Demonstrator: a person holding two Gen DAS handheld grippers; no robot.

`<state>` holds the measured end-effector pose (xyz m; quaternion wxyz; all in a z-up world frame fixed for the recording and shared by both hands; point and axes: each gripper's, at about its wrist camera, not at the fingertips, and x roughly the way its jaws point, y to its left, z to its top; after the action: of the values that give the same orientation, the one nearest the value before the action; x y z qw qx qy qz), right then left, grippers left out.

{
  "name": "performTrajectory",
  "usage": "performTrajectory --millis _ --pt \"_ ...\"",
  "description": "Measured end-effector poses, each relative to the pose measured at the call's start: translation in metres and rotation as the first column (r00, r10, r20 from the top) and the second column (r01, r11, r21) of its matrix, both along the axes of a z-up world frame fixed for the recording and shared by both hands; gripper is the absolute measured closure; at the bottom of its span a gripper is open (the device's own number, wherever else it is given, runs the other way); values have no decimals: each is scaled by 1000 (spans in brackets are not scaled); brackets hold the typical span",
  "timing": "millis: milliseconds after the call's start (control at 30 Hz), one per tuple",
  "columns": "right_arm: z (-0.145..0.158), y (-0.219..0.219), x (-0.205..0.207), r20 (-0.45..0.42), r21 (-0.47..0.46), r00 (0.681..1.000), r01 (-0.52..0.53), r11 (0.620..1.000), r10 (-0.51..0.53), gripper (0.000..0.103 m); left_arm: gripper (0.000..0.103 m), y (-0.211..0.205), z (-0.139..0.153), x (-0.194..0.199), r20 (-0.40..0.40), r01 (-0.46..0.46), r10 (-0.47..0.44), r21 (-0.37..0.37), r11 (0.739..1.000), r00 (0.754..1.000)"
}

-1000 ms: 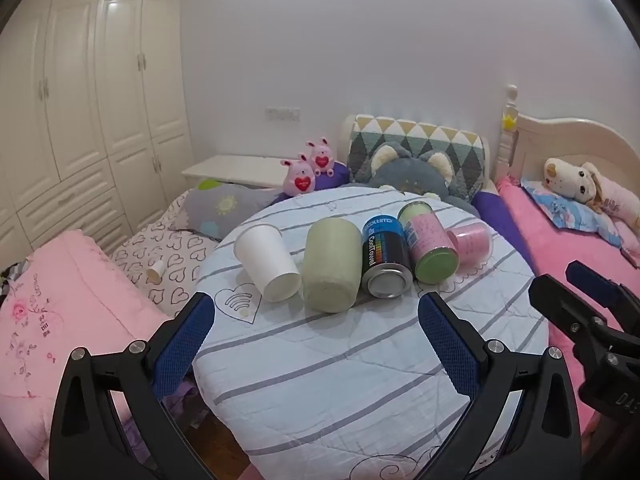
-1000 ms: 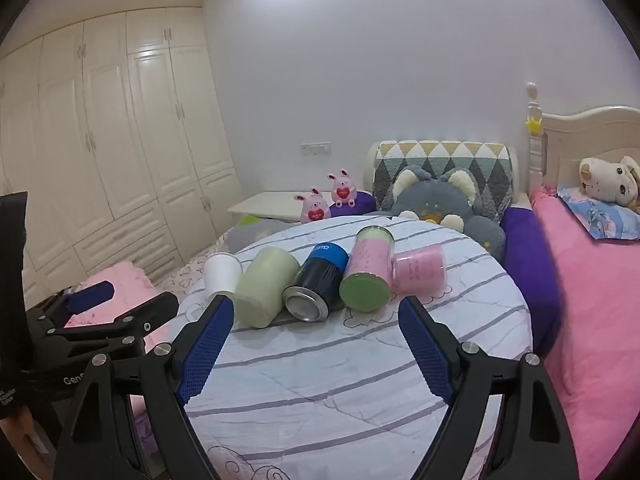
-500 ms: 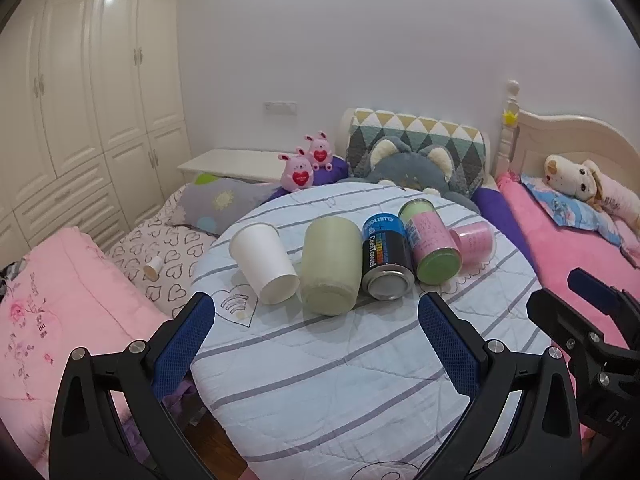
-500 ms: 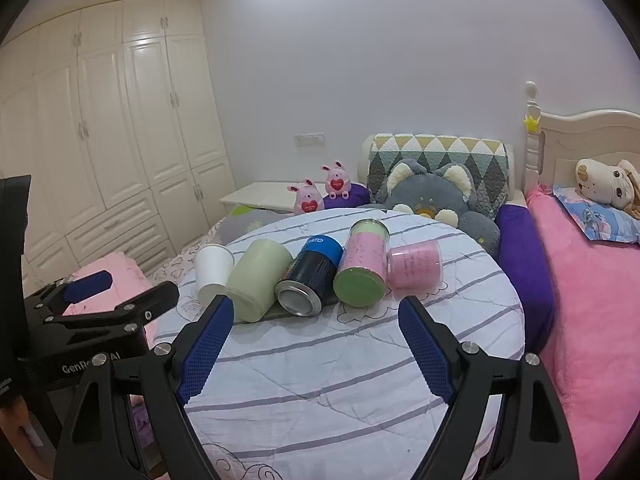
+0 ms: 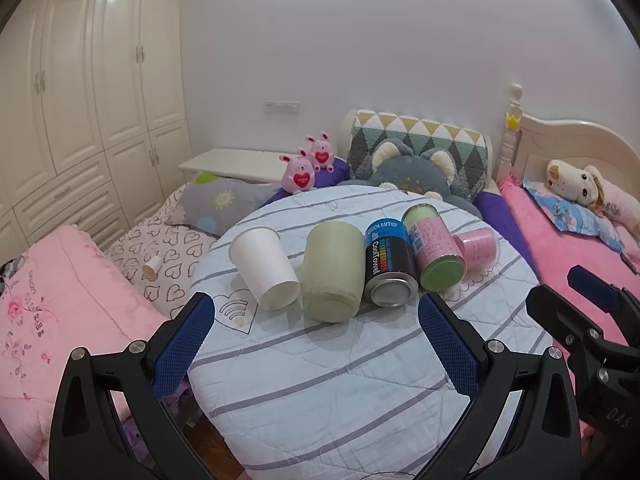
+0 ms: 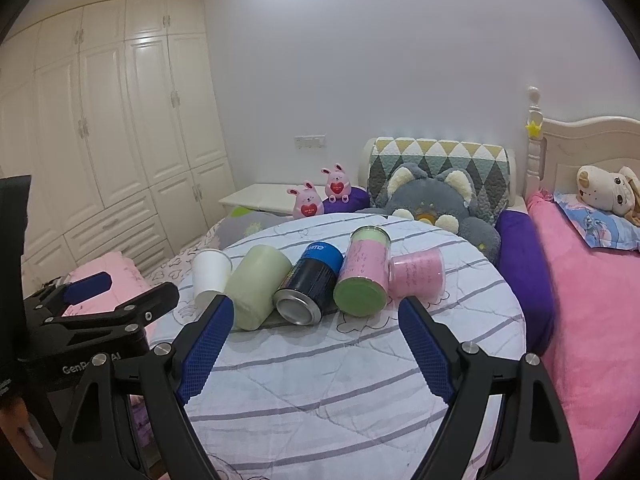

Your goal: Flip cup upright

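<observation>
Several cups and cans lie on their sides in a row on the round striped table (image 5: 340,380): a white paper cup (image 5: 264,266) (image 6: 210,274), a pale green cup (image 5: 330,274) (image 6: 256,286), a black and blue can (image 5: 388,268) (image 6: 308,286), a pink and green can (image 5: 434,256) (image 6: 364,274), and a pink cup (image 5: 478,250) (image 6: 418,274). My left gripper (image 5: 316,344) is open and empty, short of the row. My right gripper (image 6: 312,344) is open and empty, also short of it.
A bed with pink bedding (image 6: 600,320) lies to the right. A grey plush cushion (image 5: 408,172) and pink bunny toys (image 5: 298,172) sit behind the table. Pink bedding (image 5: 60,300) and a heart-print sheet lie to the left. White wardrobes (image 5: 80,100) line the left wall.
Both grippers have drifted slightly; the row of cups sits a little lower and nearer in both views. Nothing on the table has moved.
</observation>
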<state>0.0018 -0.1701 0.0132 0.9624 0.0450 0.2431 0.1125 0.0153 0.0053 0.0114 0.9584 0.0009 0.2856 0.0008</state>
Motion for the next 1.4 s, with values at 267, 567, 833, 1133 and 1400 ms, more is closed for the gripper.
performTrajectory --millis 267,567,833,1133,1400 --pt "1 1 6 7 0 1000 -5 1000 5 18 0 -1 -2 10 -8 3 -3 13 1000 1000" --pt "4 0 13 3 -1 1000 -6 1000 6 18 0 -5 -7 19 -13 -1 1 15 1000 1000" --pt "3 0 23 -15 -6 1000 -20 1000 20 18 0 -9 -10 24 -14 -4 4 22 1000 1000" --pt "1 -3 30 -27 -3 999 -18 1000 18 18 0 -9 -16 36 -33 -18 19 27 999 999" --pt "-1 -2 38 -44 -1 999 -26 1000 26 18 0 -10 -19 42 -44 -23 24 31 999 999"
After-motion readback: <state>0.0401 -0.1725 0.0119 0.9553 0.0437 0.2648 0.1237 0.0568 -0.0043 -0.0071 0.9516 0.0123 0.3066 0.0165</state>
